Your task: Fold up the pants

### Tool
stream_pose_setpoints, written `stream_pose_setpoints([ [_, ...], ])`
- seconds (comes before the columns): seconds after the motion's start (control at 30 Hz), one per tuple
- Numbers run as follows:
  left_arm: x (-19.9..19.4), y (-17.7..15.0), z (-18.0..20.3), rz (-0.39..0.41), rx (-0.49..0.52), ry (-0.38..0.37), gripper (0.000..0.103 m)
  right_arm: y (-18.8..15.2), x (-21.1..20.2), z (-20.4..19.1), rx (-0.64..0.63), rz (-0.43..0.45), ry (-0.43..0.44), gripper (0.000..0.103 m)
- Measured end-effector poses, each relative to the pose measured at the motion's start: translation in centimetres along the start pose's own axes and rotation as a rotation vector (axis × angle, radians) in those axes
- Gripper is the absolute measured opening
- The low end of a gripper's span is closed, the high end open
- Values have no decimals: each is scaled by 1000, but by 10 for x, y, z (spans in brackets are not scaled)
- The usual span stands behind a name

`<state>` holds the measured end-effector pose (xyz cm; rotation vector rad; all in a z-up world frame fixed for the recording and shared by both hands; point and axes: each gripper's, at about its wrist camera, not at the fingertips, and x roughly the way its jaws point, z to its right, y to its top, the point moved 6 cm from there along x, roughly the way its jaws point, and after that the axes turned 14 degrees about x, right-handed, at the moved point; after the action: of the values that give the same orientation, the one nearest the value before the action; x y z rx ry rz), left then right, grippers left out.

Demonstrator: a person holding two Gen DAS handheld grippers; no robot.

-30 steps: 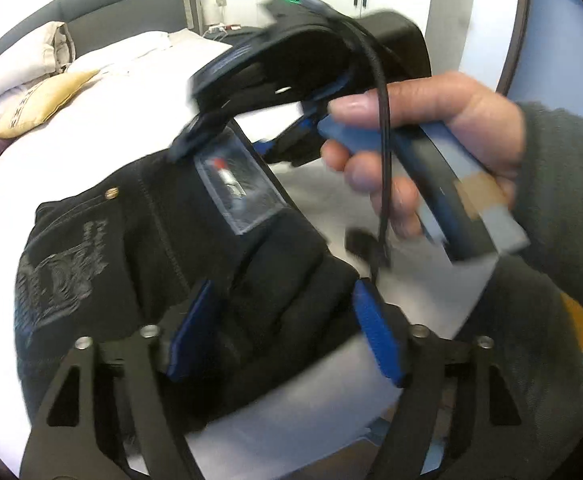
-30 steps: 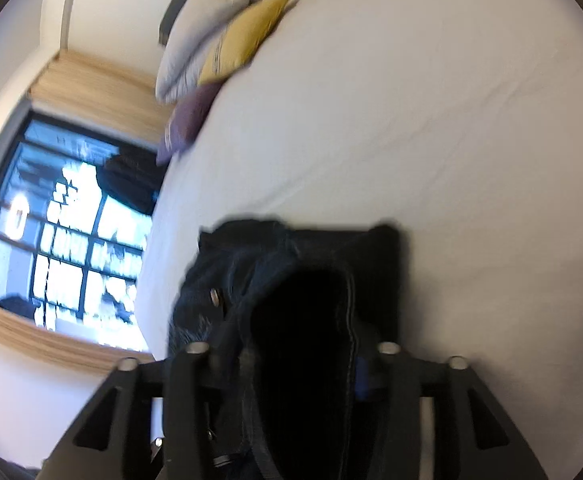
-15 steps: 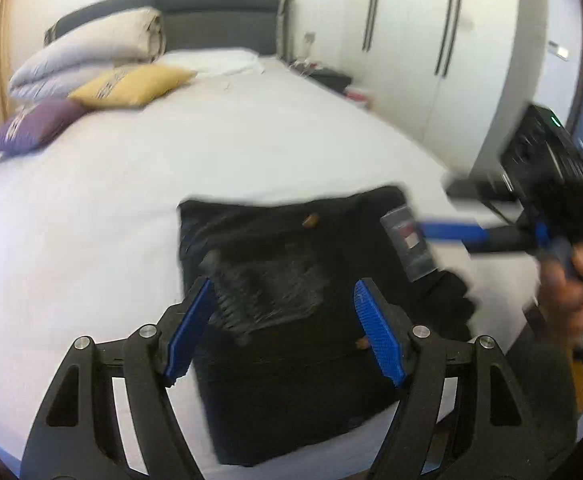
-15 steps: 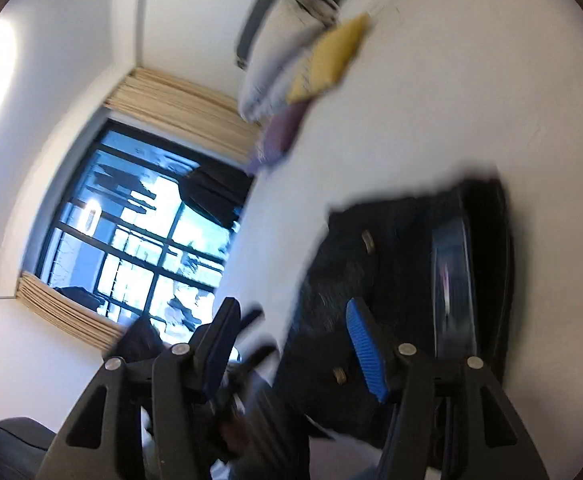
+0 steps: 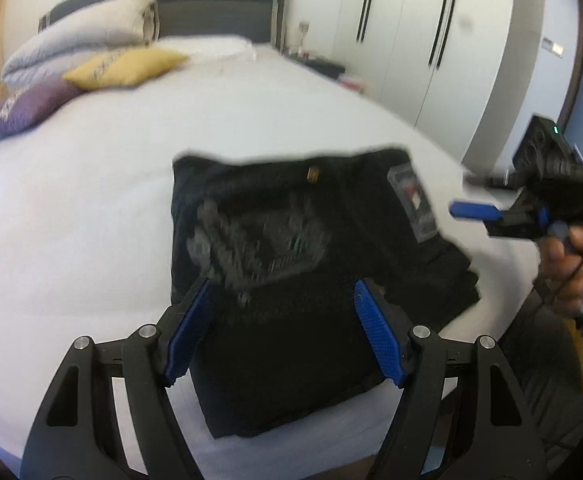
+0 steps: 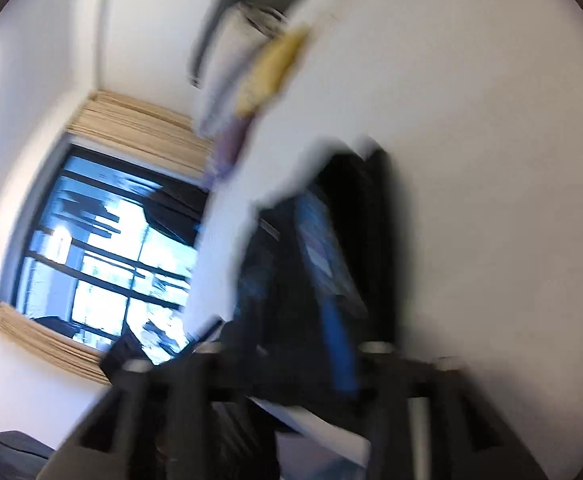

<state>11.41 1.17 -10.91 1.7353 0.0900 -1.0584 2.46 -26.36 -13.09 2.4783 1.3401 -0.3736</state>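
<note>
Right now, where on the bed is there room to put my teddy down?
Lots of bare white sheet lies between the folded pants and the pillows. The near corner is crowded: pants, left gripper and right gripper.

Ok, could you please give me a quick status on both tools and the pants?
Left tool open, holding nothing. Right tool off to the side, empty. Black folded denim pants flat on the white bed. Nothing in the way.
</note>
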Motion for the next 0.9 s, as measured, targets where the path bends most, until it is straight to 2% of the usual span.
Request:
stream_pose_setpoints([
  [0.03,-2,4,0,0,3,2,71,7,1,-13,-12,8,30,63],
  [0.17,19,12,0,-27,-6,-2,71,39,47,-41,-36,-46,32,66],
  [0.23,41,6,-1,-88,-8,-7,71,51,73,-34,-8,-63,-1,70],
  [0.27,49,1,-1,-99,-10,-8,71,60,86,-17,35,-51,-71,69],
  [0.3,53,-3,-2,-93,-17,-21,71,67,95,-5,71,-49,-113,68],
  [0.37,57,-8,-4,-83,-27,-32,71,72,97,19,125,-51,-105,49],
  [0.47,54,-4,-4,-90,-26,-34,71,61,74,24,111,-23,-82,49],
  [0.53,43,5,-7,-73,-50,-37,72,52,55,19,98,-8,-90,54],
  [0.6,29,18,-12,-18,-59,-33,72,35,35,3,96,-10,-10,61],
  [0.67,26,35,-21,6,-49,-23,76,12,24,-17,82,-33,93,70],
  [0.7,31,44,-28,9,-44,-31,77,1,23,-21,70,-58,122,71],
  [0.73,37,51,-32,5,-34,-34,77,-12,26,-21,63,-89,114,71],
  [0.8,57,62,-42,-33,-10,-38,77,-31,37,-12,53,-130,62,71],
  [0.83,76,64,-47,-92,-6,-59,77,-36,42,-2,58,-134,26,71],
  [0.9,106,59,-56,-183,-3,-48,77,-37,46,22,109,-127,1,60],
])
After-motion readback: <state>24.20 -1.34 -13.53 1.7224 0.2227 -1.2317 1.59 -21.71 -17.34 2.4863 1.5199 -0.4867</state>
